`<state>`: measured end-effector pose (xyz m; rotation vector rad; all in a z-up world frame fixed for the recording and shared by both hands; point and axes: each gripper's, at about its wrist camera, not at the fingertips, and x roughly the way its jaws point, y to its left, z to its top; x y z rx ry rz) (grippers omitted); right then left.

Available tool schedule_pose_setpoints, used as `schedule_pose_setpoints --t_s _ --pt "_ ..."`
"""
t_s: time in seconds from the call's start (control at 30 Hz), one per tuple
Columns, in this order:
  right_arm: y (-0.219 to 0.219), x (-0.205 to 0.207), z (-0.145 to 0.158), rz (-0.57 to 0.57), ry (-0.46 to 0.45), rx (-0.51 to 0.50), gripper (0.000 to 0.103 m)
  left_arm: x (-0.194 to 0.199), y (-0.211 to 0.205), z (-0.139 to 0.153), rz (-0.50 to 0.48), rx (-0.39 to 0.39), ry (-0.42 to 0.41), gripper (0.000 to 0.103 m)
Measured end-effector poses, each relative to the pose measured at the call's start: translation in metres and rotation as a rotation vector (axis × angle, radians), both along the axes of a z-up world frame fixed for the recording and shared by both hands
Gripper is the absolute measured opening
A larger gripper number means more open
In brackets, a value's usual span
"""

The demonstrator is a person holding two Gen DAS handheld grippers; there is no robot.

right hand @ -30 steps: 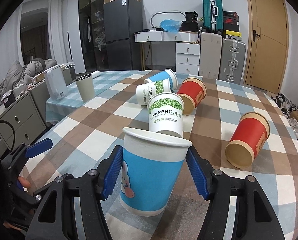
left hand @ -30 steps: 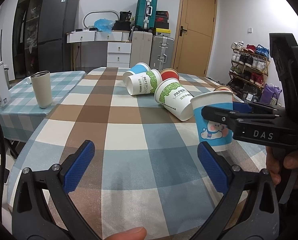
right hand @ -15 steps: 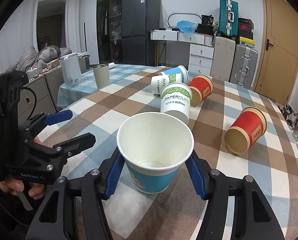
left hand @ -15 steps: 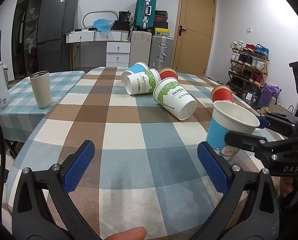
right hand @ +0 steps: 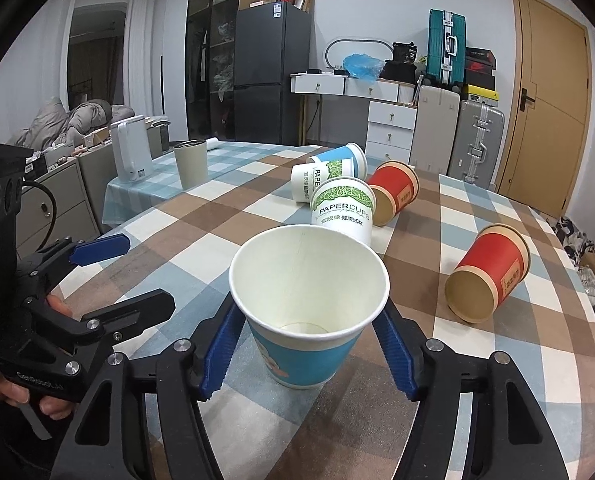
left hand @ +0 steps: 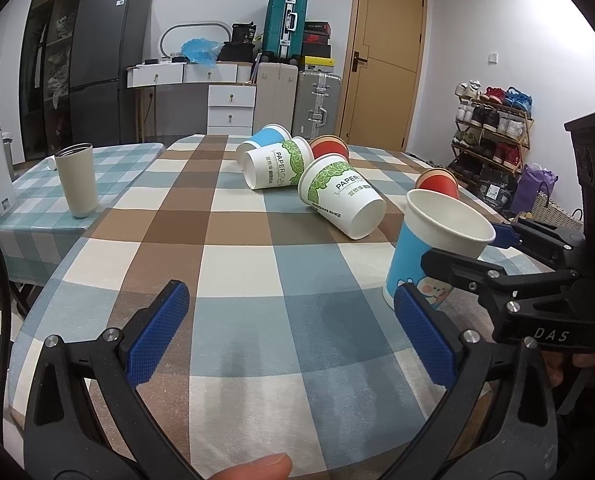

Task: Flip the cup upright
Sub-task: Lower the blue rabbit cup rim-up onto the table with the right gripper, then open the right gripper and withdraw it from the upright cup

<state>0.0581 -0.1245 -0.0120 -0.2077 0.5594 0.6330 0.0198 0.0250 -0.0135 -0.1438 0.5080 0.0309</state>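
Blue paper cup (right hand: 309,308) stood mouth-up on the checked tablecloth (right hand: 225,216), near the table's front edge, base looked down on the cloth, leaning slightly. Right gripper (right hand: 309,356) had its blue pads (right hand: 217,354) on both sides of the cup's lower wall; left pad seemed against it, right pad close, but real contact could not be told, so grip vs. just released unclear. In the left wrist view the same cup (left hand: 421,268) sat at the right side, the right gripper's black finger crossing in front of it. Left gripper (left hand: 293,340) was spread wide, nothing between its pads (left hand: 157,336), hovering over bare cloth to the left of the cup and well apart from it. Behind the blue cup lay a white-green PAPERCUPS cup (right hand: 345,210) on its side, just beyond the upright cup. A second white-green cup (right hand: 313,180) and another blue cup (right hand: 341,162) lay further back, touching each other. Red cup (right hand: 395,192) on its side just right of that cluster. Second red cup (right hand: 489,276) lay alone on the right, apart from the rest. Beige tumbler (right hand: 191,164) upright on the adjoining small-check table, white appliance (right hand: 131,154) beside it.
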Motion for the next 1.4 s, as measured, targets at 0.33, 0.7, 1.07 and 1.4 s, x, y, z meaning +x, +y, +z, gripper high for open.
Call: schedule_pose_setpoints --t_s 0.33,0.7,1.07,1.4 --pt "-0.056 -0.015 0.011 0.023 -0.067 0.204 0.103 -0.005 -0.005 0.003 -0.042 -0.017 -0.042 0.102" --pt "-0.081 -0.019 0.008 0.041 -0.068 0.289 0.103 -0.007 -0.022 0.002 -0.086 0.019 -0.061 0.102" --pt "-0.081 -0.022 0.006 0.048 -0.085 0.284 0.103 -0.012 -0.023 0.003 -0.097 0.013 -0.081 0.102" --pt "-0.079 -0.02 0.003 0.051 -0.084 0.281 0.103 -0.014 -0.023 0.006 -0.099 0.014 -0.098 0.102"
